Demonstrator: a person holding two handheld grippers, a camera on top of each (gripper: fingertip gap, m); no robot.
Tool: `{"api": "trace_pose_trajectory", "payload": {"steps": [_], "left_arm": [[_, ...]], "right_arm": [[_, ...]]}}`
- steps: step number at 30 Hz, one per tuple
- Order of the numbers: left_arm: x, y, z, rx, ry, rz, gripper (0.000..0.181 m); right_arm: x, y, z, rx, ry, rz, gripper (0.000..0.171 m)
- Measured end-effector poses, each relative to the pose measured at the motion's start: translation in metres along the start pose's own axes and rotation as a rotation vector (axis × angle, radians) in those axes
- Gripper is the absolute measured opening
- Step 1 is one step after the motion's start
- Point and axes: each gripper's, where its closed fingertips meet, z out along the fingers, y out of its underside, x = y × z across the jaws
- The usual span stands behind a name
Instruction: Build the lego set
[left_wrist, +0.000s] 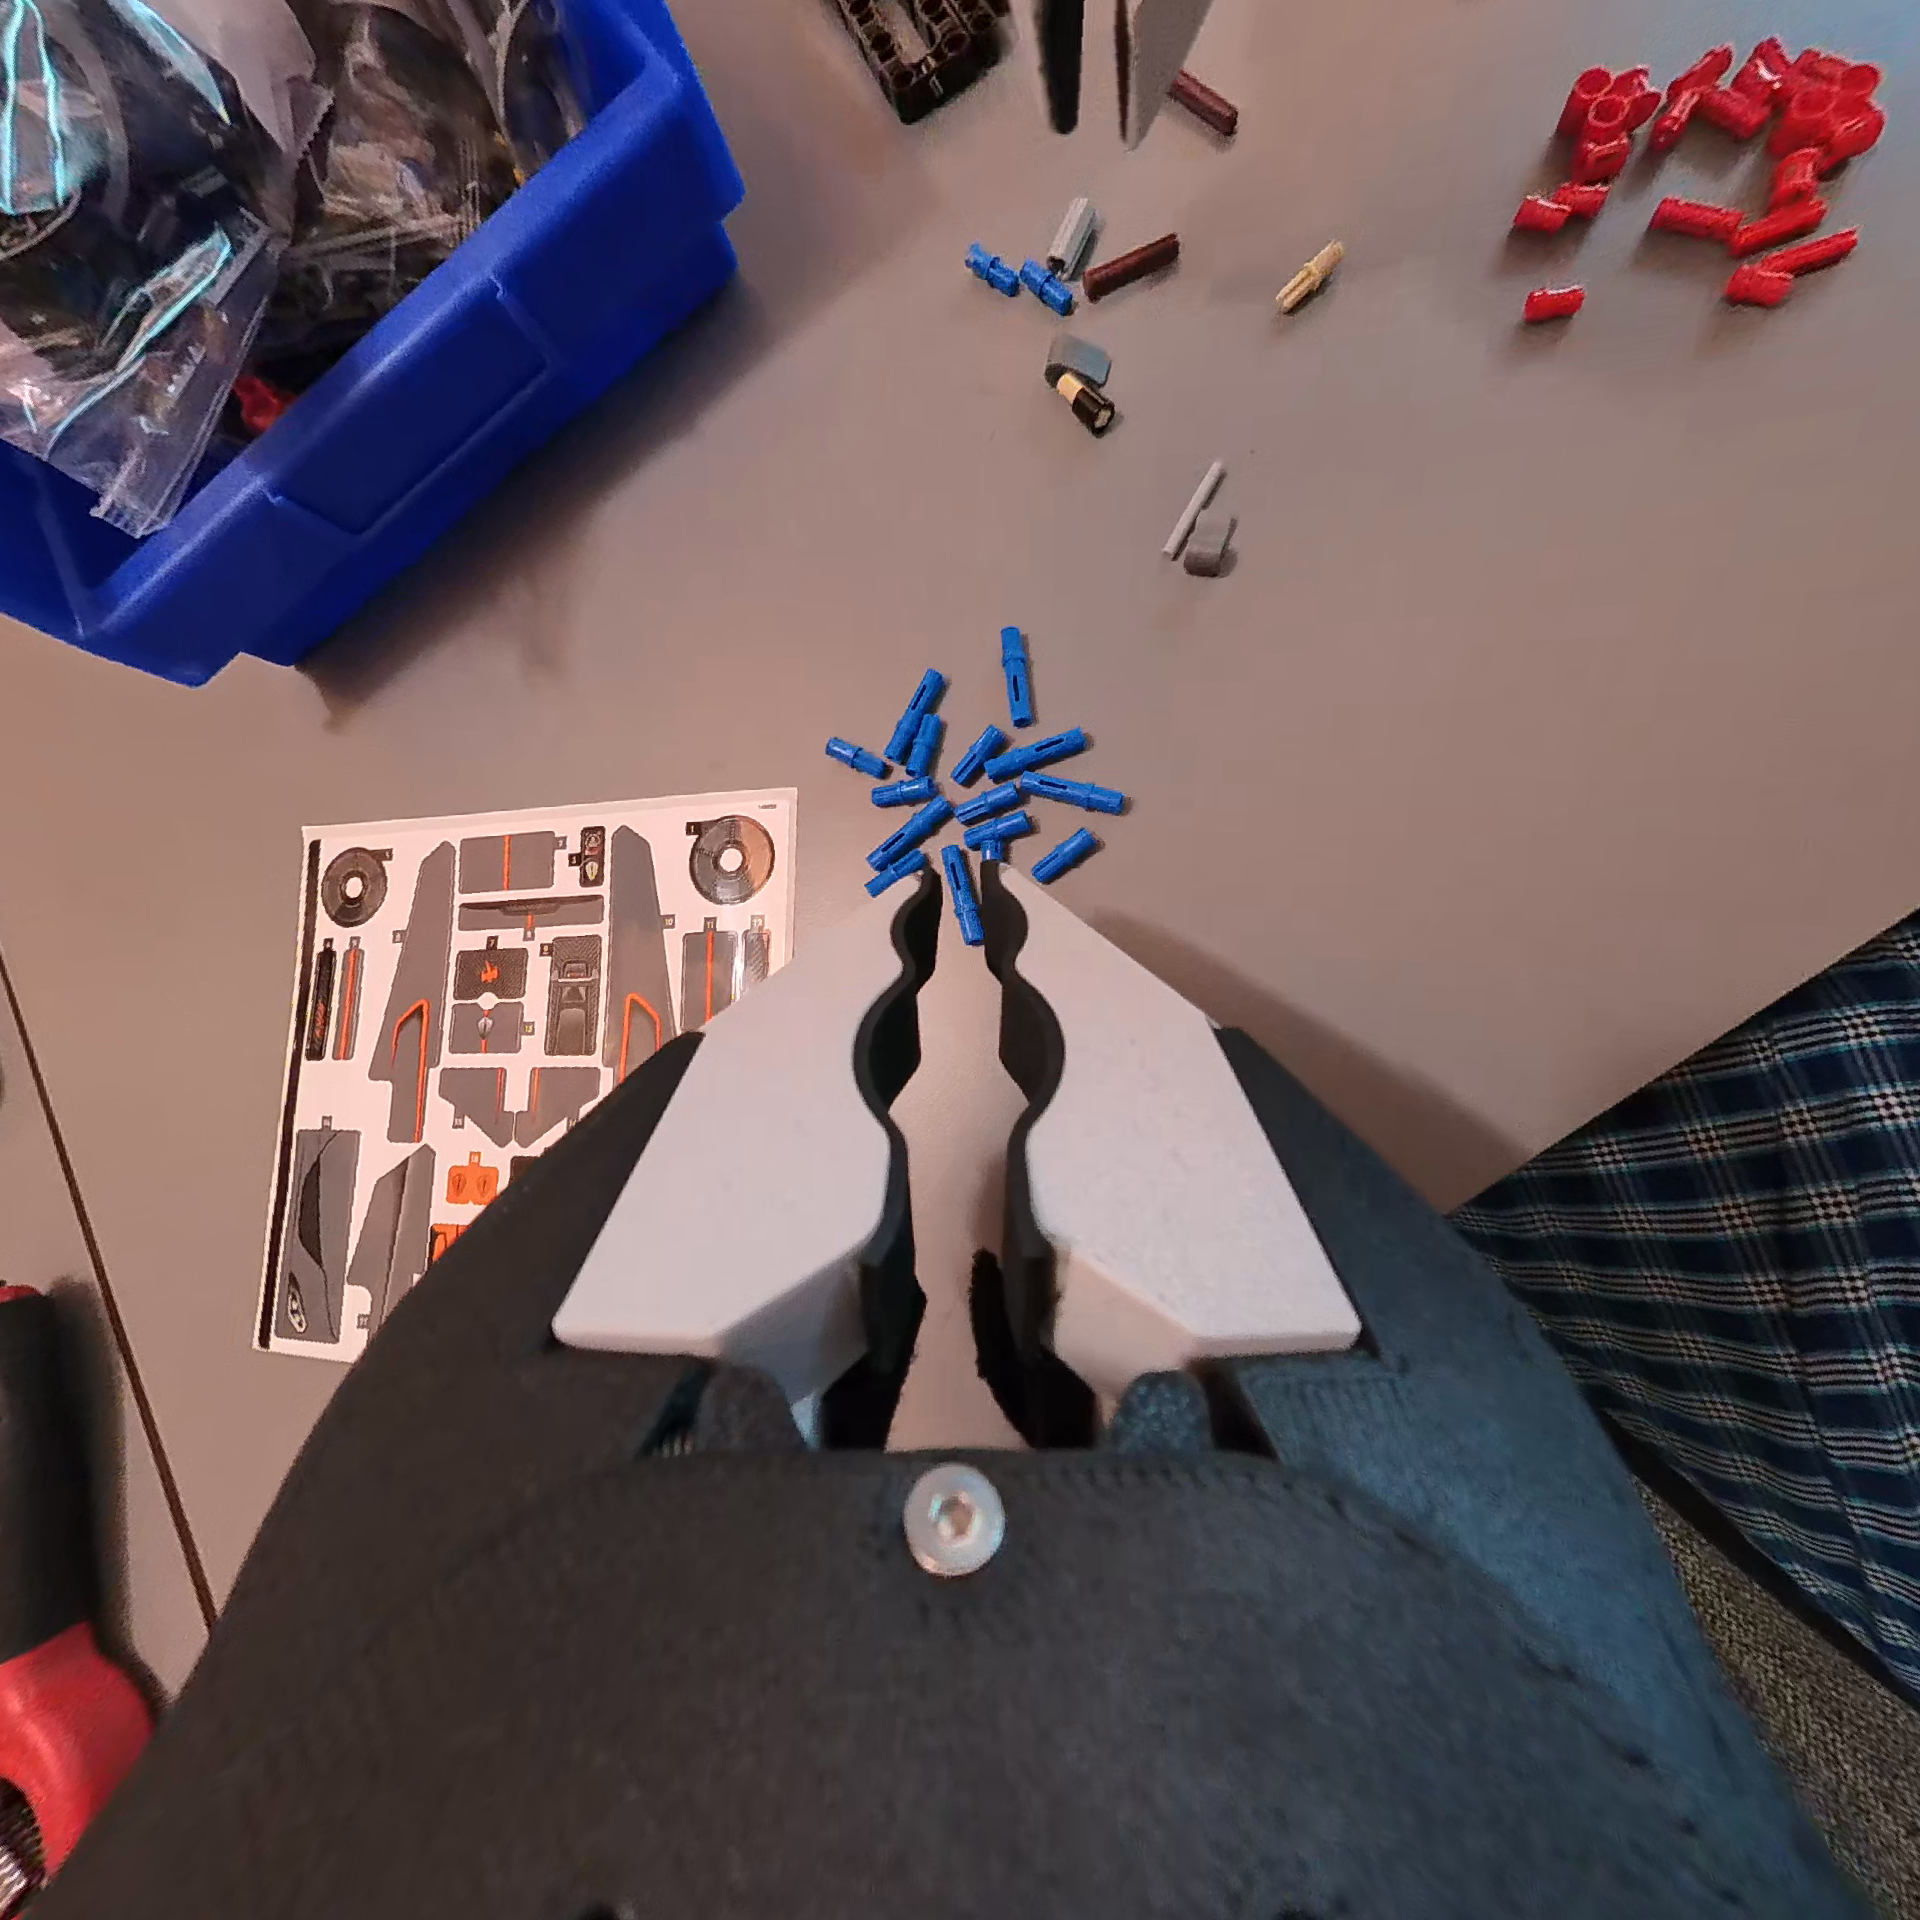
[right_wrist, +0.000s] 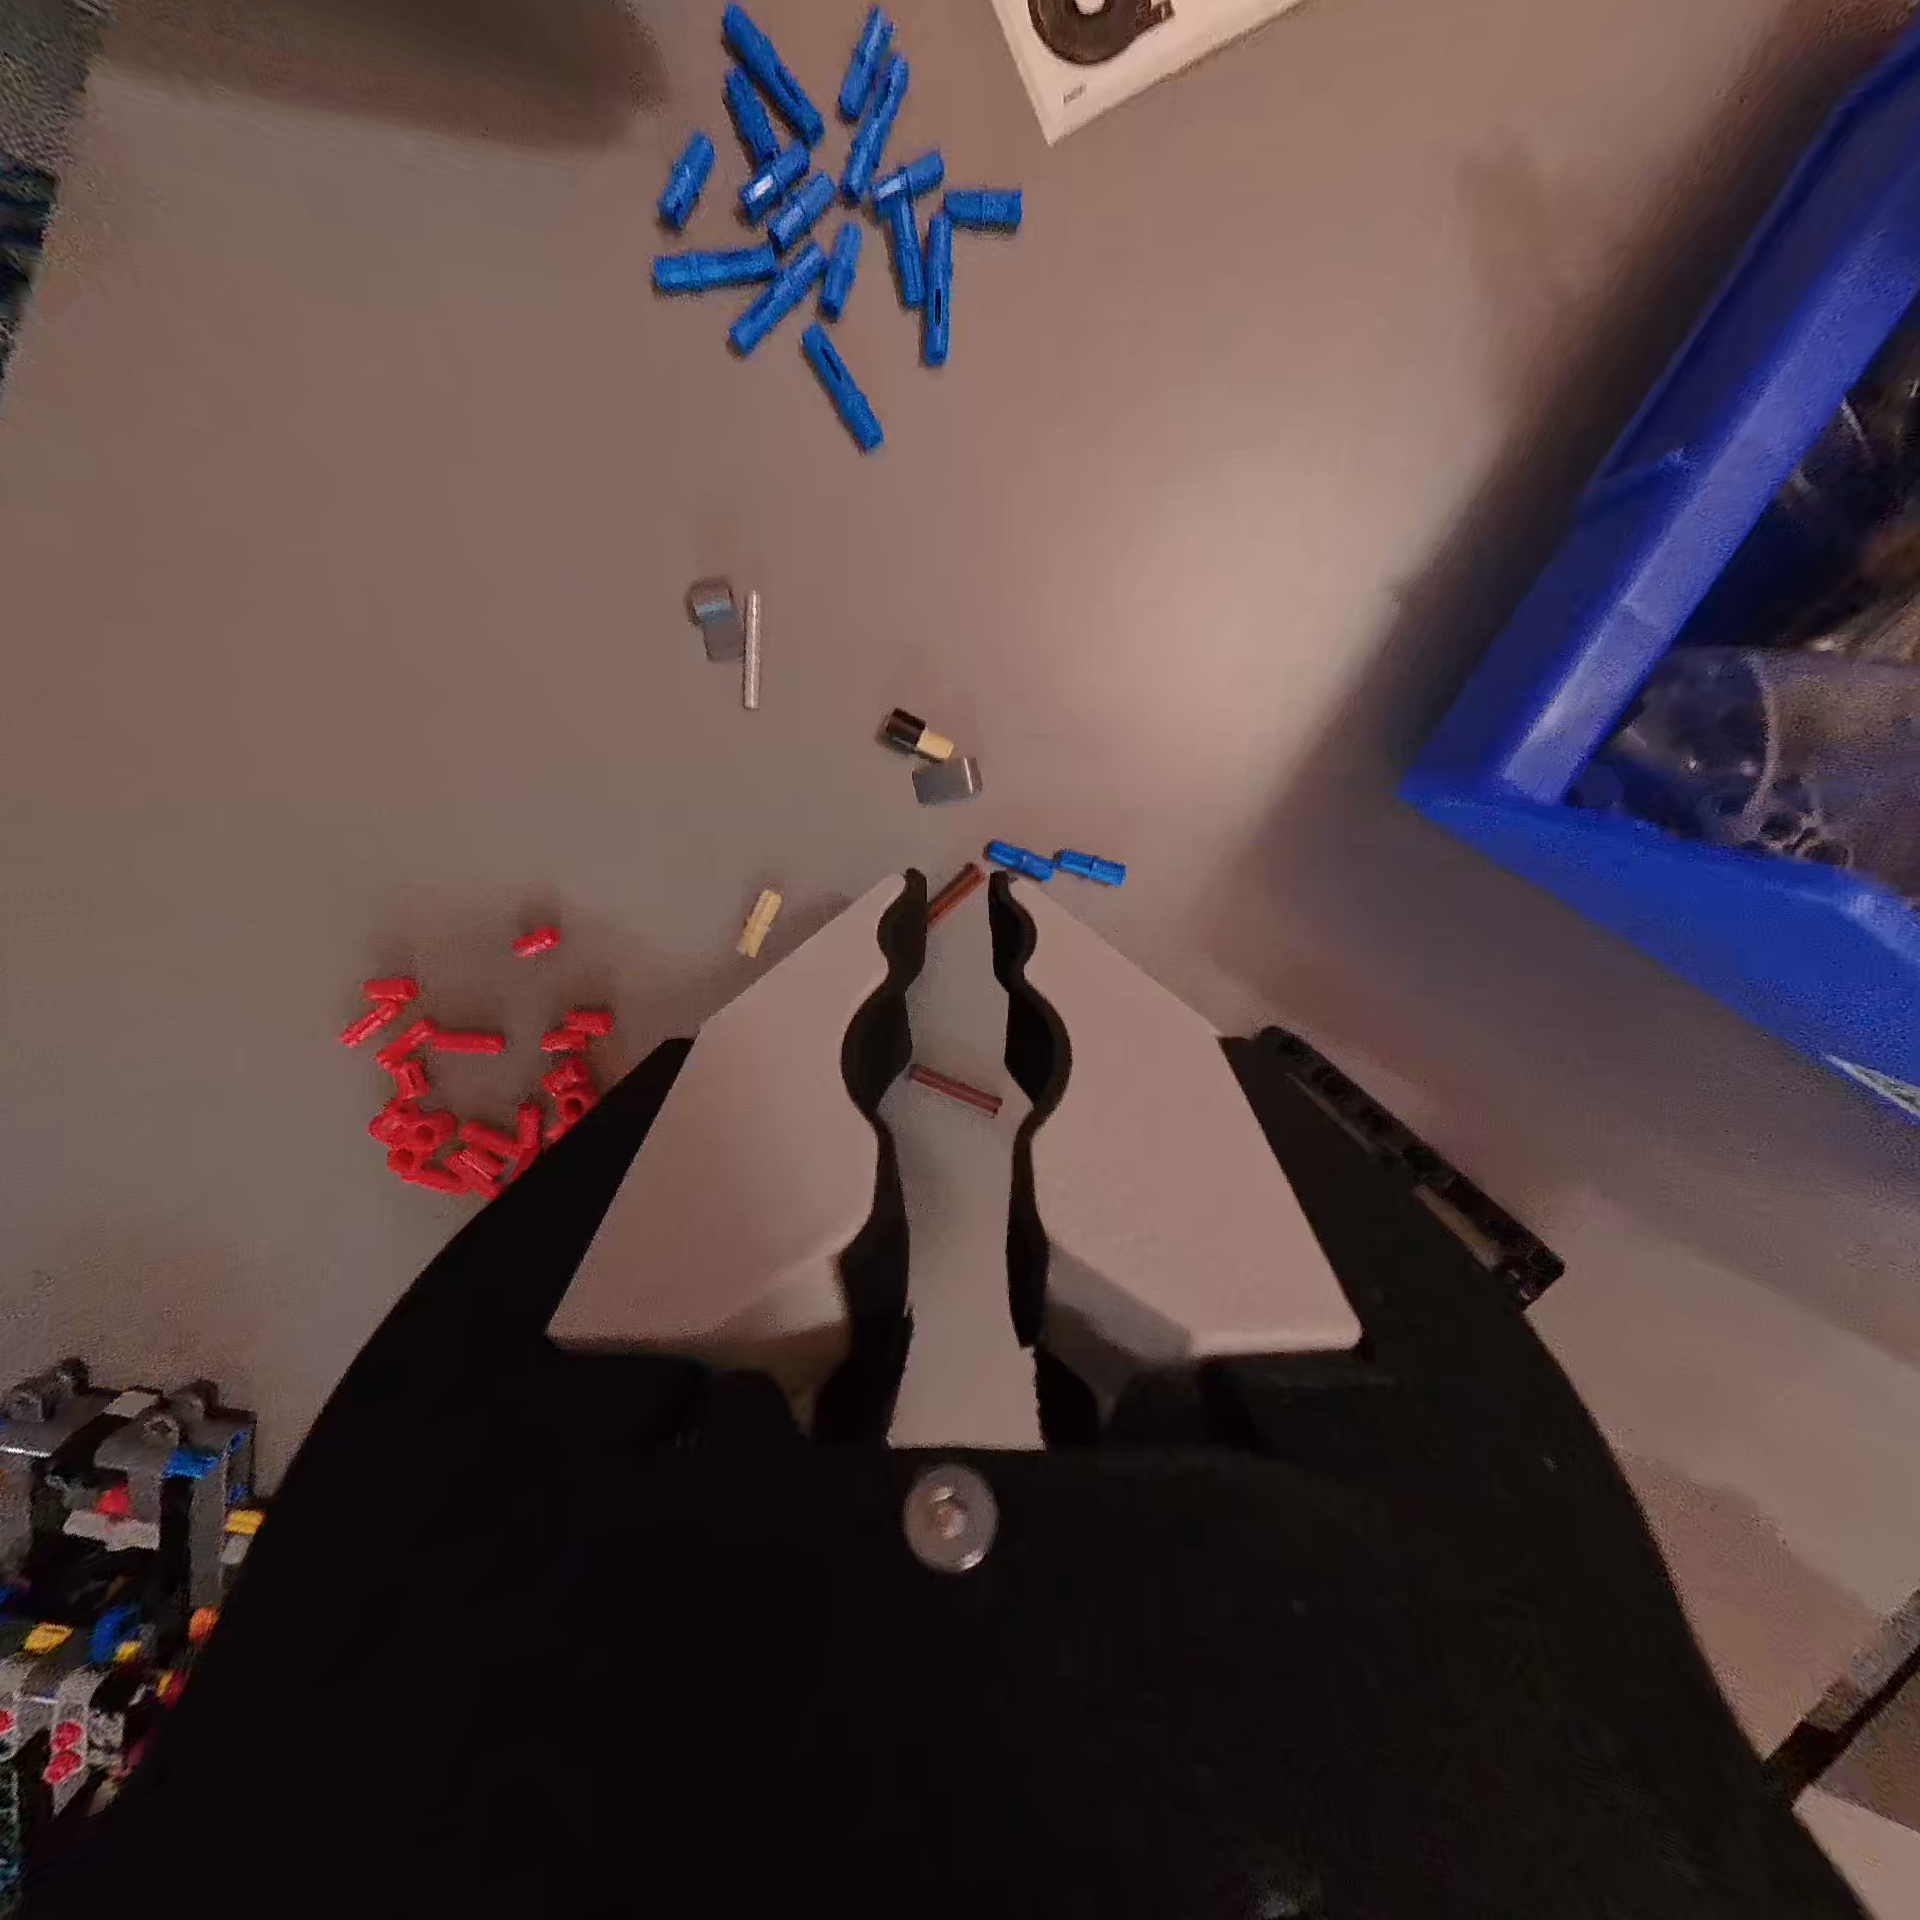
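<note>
R claw open over brown axle; blue pins ahead.

Smooth matte grey-beige tabletop fills both views, soft shadows, even indoor light. Thin dark seam line runs along table's left part in left wrist view. Dark blue plaid fabric past table's lower-right edge, over speckled grey surface.

Blue pins crowd left tool; bare table right.
</note>
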Motion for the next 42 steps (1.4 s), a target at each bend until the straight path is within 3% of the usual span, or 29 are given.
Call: {"api": "trace_pose_trajectory", "payload": {"steps": [8,17,24,34,36,38,42], "left_arm": [[0.000,-0.001,-0.002,-0.005,-0.006,0.009,0.005],[-0.002,0.003,-0.002,-0.005,-0.003,0.002,0.005],[-0.004,0.005,-0.002,-0.005,-0.003,-0.003,0.005],[-0.003,0.006,0.001,-0.008,-0.001,-0.002,0.006],[-0.003,0.005,-0.001,-0.002,-0.001,-0.005,0.006],[-0.002,0.005,0.000,-0.001,0.001,-0.004,0.006],[-0.001,0.006,0.001,-0.001,0.007,-0.004,0.006]], "right_arm": [[0.021,0.009,0.017,-0.032,0.139,-0.112,0.012],[0.018,0.011,0.033,-0.055,0.086,-0.280,0.011],[0.016,0.008,0.037,-0.046,0.022,-0.232,0.001],[-0.010,-0.073,0.049,0.131,-0.044,-0.209,0.002],[-0.014,-0.082,0.058,0.127,-0.047,-0.216,0.003],[-0.015,-0.089,0.066,0.128,-0.048,-0.202,0.014],[-0.011,-0.095,0.068,0.137,-0.024,-0.185,0.013]]}}
